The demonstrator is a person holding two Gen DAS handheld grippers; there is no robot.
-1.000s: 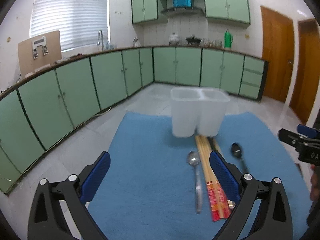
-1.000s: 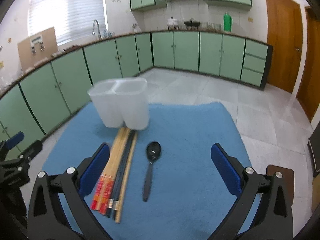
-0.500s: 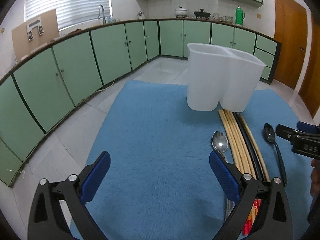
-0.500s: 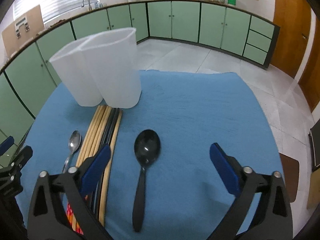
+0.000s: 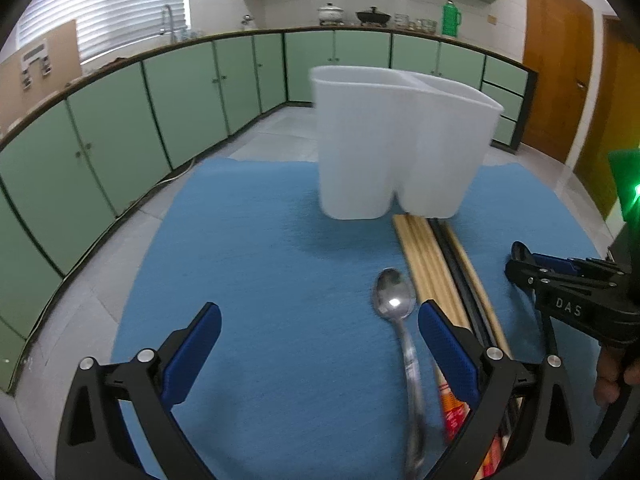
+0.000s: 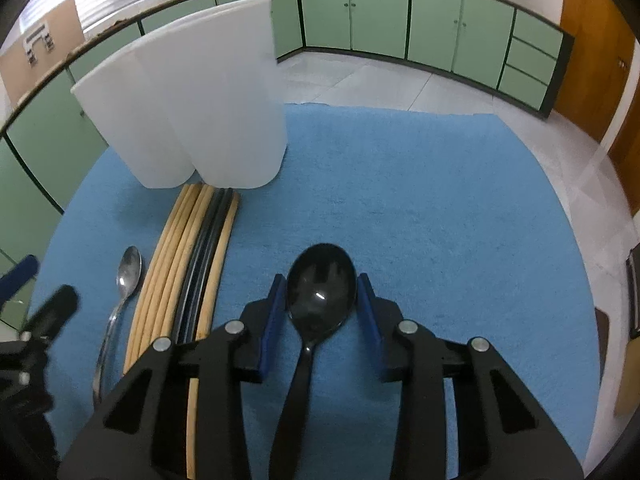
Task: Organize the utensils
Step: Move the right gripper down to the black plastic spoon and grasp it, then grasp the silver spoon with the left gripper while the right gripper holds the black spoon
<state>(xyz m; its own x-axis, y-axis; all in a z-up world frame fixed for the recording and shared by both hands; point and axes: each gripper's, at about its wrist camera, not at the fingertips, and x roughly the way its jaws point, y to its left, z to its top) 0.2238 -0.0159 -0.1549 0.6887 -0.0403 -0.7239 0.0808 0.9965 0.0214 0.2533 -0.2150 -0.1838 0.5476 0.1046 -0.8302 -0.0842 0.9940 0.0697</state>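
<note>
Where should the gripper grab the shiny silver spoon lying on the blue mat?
Probably on the thin handle of the silver spoon, coming from above, one finger on each side. It lies flat on the mat, and the chopsticks crowd its right side.

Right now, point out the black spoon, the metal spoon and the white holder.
black spoon [image 6: 322, 294], right wrist view, on its bowl
metal spoon [image 5: 393, 295], left wrist view, on its bowl
white holder [image 5: 396, 148], left wrist view, on its front wall
</note>
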